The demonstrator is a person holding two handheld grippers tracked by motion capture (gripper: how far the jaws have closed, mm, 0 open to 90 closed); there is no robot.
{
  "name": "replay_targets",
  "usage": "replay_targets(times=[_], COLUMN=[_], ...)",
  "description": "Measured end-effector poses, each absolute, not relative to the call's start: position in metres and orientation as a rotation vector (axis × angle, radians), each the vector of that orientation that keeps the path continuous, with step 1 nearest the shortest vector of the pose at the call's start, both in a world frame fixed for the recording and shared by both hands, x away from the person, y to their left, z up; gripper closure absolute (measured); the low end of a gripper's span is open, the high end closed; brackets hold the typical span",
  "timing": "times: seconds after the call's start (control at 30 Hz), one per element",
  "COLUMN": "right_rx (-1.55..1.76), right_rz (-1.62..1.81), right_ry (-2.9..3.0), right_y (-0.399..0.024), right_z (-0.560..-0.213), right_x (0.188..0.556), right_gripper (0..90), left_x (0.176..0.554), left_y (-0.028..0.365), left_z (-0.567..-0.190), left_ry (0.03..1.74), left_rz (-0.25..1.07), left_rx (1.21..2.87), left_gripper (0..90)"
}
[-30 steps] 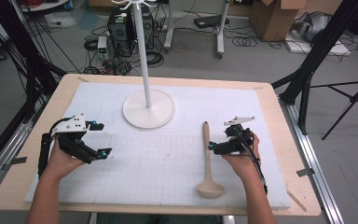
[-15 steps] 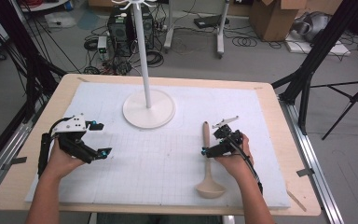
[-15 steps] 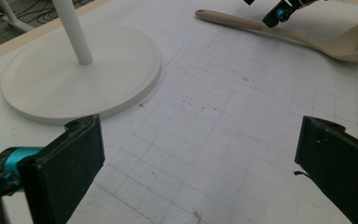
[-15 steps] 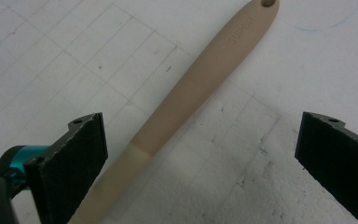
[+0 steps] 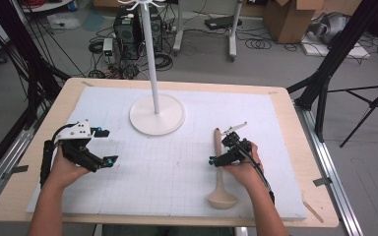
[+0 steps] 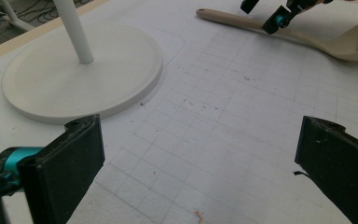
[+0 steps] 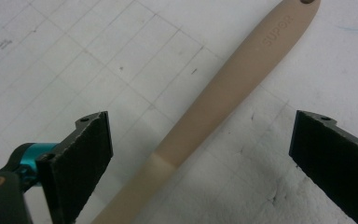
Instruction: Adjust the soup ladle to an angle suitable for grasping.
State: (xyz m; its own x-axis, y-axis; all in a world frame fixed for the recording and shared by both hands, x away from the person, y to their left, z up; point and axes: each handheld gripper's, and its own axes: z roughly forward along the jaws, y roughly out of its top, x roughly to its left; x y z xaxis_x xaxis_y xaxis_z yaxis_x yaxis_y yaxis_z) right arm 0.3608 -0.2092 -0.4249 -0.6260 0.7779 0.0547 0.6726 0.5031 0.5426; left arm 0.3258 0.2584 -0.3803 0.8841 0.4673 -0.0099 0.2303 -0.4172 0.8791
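A beige ladle (image 5: 219, 167) lies flat on the white gridded mat, bowl toward the near edge and handle pointing away. My right gripper (image 5: 222, 150) hovers open over the handle, one jaw on each side. In the right gripper view the handle (image 7: 223, 88) runs diagonally between the wide-apart jaws of that gripper (image 7: 203, 123), untouched. My left gripper (image 5: 107, 146) is held open over the mat's left side with nothing in it. The left gripper view looks past the open jaws of my left gripper (image 6: 199, 133) to the ladle (image 6: 307, 39) and the right gripper (image 6: 279, 18) beyond.
A white stand with a round base (image 5: 156, 114) and tall pole (image 5: 152, 54) rises at the back centre of the mat (image 5: 177, 172); its base (image 6: 81, 74) lies close ahead of the left gripper. The wooden table edge (image 5: 10, 196) frames the mat.
My right gripper has moved left from beside the ladle until its open jaws straddle the handle. The left gripper and the ladle have stayed put.
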Motion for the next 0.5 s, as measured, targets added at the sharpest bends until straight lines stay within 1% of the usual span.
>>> replay_targets(times=[0.07,0.1,0.13,0.17,0.37,0.47,0.5], right_rx=[1.25,1.233,1.233,1.239,1.223,1.229,1.219], right_rz=[0.782,0.767,0.767,0.758,0.737,0.735,0.724], right_ry=[2.554,2.561,2.561,2.554,2.565,2.562,2.565], right_y=[-0.2087,-0.2078,-0.2078,-0.2066,-0.2055,-0.2064,-0.2061], right_z=[-0.4256,-0.4272,-0.4272,-0.4272,-0.4278,-0.4271,-0.4269], right_x=[0.3609,0.3615,0.3615,0.3609,0.3607,0.3602,0.3596], right_gripper=[6.6,9.7,9.7,14.5,17.1,20.6,23.0], left_x=[0.326,0.3259,0.3259,0.3254,0.325,0.325,0.3253], left_y=[0.2581,0.258,0.258,0.2582,0.2589,0.2588,0.2587], left_z=[-0.3806,-0.3807,-0.3807,-0.3806,-0.3801,-0.3801,-0.3802], left_ry=[0.507,0.506,0.506,0.504,0.503,0.503,0.499], left_rz=[0.287,0.288,0.288,0.282,0.282,0.283,0.284], left_rx=[2.018,2.021,2.021,2.018,2.011,2.012,2.016], left_gripper=[1.7,1.7,1.7,1.7,1.7,1.7,1.7])
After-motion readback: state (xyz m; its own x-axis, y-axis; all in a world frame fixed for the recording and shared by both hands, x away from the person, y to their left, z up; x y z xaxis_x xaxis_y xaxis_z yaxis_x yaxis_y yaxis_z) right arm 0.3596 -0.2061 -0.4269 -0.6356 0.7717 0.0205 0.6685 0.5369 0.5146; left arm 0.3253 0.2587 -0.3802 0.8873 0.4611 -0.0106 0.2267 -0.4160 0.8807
